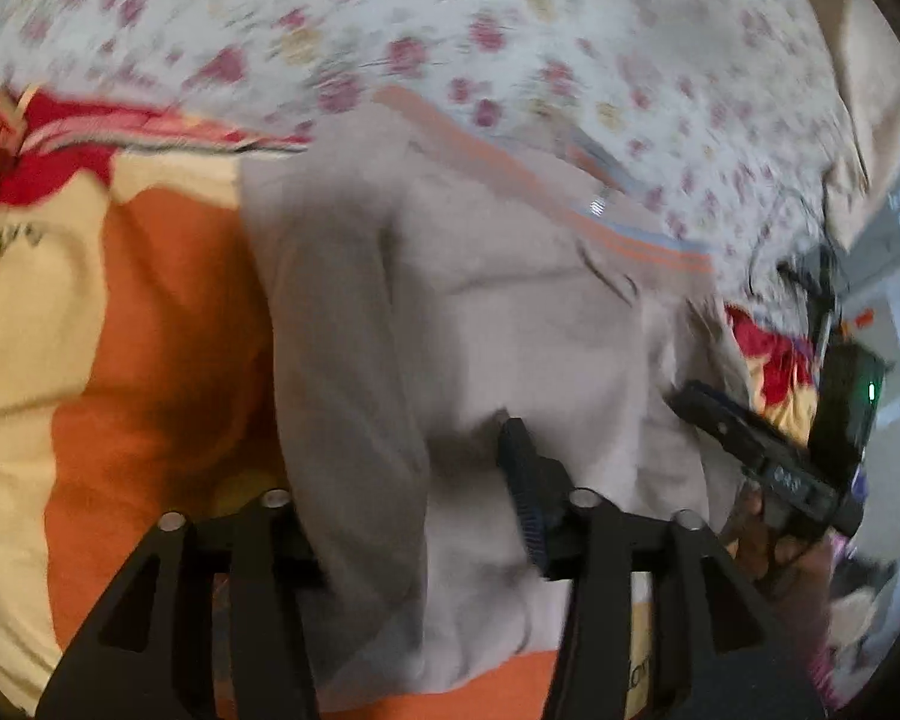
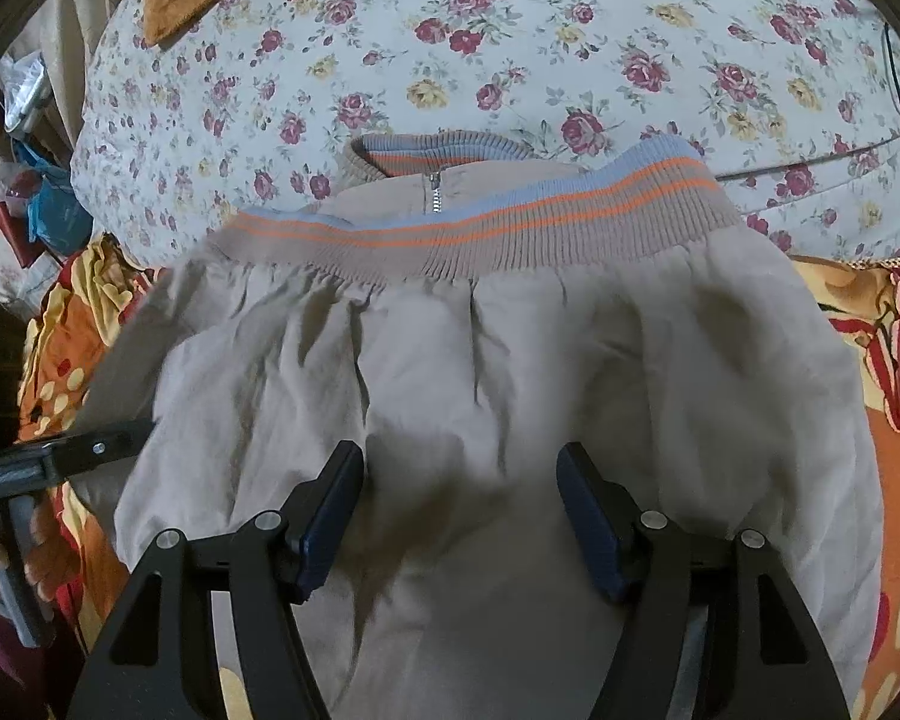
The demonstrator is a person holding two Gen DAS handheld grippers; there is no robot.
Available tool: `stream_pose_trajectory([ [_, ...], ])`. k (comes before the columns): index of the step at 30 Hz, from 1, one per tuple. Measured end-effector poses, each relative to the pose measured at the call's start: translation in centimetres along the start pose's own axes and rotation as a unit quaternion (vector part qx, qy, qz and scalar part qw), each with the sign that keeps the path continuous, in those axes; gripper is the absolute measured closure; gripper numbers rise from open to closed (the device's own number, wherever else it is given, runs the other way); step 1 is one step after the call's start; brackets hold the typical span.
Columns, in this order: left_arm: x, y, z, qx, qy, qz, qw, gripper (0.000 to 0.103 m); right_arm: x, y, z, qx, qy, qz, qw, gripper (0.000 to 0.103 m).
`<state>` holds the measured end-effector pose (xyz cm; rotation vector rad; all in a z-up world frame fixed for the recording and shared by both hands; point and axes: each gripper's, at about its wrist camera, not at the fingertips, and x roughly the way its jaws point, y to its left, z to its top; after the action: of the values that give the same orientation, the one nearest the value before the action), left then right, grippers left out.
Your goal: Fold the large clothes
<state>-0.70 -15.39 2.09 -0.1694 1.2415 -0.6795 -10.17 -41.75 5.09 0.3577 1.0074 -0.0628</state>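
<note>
Left gripper (image 1: 414,516) is pinching a jacket (image 2: 480,372) fold; right gripper (image 2: 459,516) is hovering spread over the jacket

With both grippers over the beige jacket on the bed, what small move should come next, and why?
Probably close the right gripper on the beige jacket with the striped ribbed hem: its jaws stand open over loose cloth, while a fold already drapes across the left gripper.

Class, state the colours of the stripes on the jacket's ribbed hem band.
Light blue and orange on beige hem band; right wrist view.
</note>
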Motion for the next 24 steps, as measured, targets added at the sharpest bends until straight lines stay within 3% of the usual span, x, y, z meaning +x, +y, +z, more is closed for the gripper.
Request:
stream_pose_trajectory([
  [2,0.3,1.0,0.2,-0.025,-0.002,0.003,0.9997,0.032,-0.1,-0.1,0.1,0.004,-0.007,0.004,1.000,0.034],
  [4,0.9,1.4,-0.3,-0.042,0.005,0.004,0.9991,0.031,-0.3,-0.2,0.5,0.005,-0.022,0.008,1.000,0.035],
  [5,1.1,1.2,-0.4,-0.042,0.007,0.005,0.9991,0.031,-0.3,-0.2,0.7,-0.001,-0.027,0.004,1.000,0.040],
  [6,1.1,0.8,-0.5,-0.033,0.007,0.007,0.9994,0.037,0.0,-0.1,0.9,-0.012,-0.030,-0.007,0.999,0.049],
  [7,0.6,0.3,-0.7,-0.019,0.007,0.002,0.9998,0.062,0.5,0.2,1.0,-0.020,-0.025,-0.016,0.999,0.081],
  [8,0.3,-0.7,-0.7,-0.002,0.007,0.000,1.0000,0.084,1.3,0.3,1.1,-0.027,-0.015,-0.024,0.999,0.100],
  [10,-1.0,-2.3,-0.6,0.020,-0.006,0.018,0.9996,0.095,3.4,0.1,0.6,-0.034,0.006,-0.034,0.999,0.098],
  [13,-3.3,-4.6,0.1,0.027,-0.021,-0.020,0.9992,0.098,3.9,-0.1,0.4,-0.034,0.005,-0.023,0.999,0.098],
  [16,-5.8,-8.6,0.8,0.046,-0.044,-0.056,0.9964,0.098,3.4,-2.3,0.7,0.032,0.013,0.039,0.999,0.096],
  [20,-5.8,-16.2,0.9,0.096,-0.040,-0.092,0.9903,0.098,1.9,-6.1,0.8,0.143,0.023,0.115,0.983,0.094],
  [21,-5.2,-18.2,0.6,0.114,-0.034,-0.096,0.9882,0.098,0.5,-7.3,0.9,0.170,0.010,0.134,0.976,0.090],
  [23,-3.4,-22.0,-0.5,0.152,-0.014,-0.107,0.9826,0.098,-2.4,-9.9,0.9,0.213,-0.025,0.155,0.964,0.066],
  [24,-2.5,-22.9,-1.0,0.158,-0.007,-0.111,0.9810,0.098,-3.6,-11.1,0.8,0.232,-0.040,0.154,0.960,0.048],
])
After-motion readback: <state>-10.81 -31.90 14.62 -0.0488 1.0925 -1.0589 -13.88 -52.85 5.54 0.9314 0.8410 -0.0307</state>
